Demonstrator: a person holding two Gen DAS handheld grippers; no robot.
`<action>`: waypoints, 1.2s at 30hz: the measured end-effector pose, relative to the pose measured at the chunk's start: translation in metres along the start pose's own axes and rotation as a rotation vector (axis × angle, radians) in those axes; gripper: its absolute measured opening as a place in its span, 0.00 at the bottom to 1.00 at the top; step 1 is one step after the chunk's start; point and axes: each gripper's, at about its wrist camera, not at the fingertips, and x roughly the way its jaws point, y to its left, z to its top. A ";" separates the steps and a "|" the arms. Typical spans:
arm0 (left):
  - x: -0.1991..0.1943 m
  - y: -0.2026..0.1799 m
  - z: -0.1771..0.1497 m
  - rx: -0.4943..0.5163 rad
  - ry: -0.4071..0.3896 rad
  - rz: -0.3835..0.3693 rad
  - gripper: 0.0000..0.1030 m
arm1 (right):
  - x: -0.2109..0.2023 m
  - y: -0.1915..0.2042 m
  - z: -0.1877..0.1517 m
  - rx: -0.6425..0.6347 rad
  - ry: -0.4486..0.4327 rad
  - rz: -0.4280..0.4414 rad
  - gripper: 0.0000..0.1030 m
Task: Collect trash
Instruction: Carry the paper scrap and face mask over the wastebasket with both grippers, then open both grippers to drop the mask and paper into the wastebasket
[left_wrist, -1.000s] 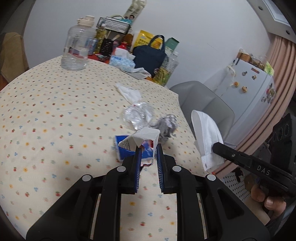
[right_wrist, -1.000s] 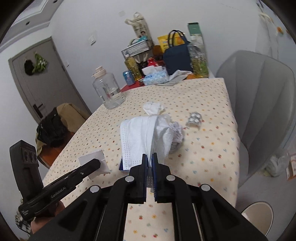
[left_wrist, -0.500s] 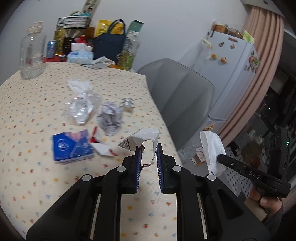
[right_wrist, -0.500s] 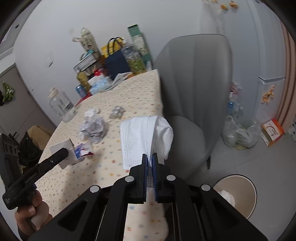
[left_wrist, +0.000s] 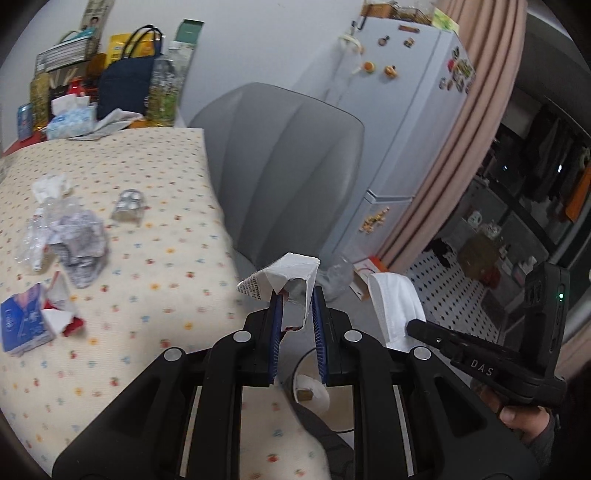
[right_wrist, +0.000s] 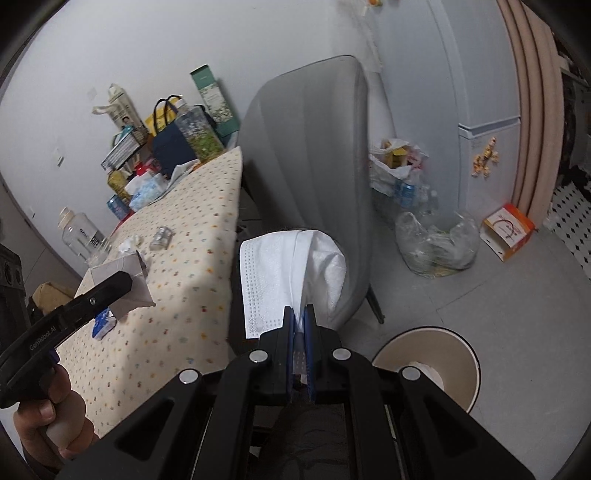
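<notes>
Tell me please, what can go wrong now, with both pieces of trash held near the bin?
1. The face mask hangs loose from the right hand-held gripper, beside the round bin, not above it; released here, it would likely fall outside.
2. The left hand-held gripper pinches the torn carton piece only by an edge, so it may slip.

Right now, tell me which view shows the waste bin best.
The right wrist view: the waste bin shows its open rim and the white trash inside. In the left wrist view only a sliver shows between the fingers.
</notes>
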 end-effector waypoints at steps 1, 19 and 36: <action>0.007 -0.007 0.000 0.012 0.012 -0.008 0.16 | -0.001 -0.006 -0.001 0.010 0.001 -0.004 0.07; 0.102 -0.084 -0.033 0.110 0.218 -0.070 0.16 | 0.027 -0.090 -0.035 0.143 0.088 -0.066 0.07; 0.143 -0.086 -0.048 0.113 0.319 -0.050 0.16 | 0.081 -0.142 -0.066 0.271 0.167 -0.078 0.47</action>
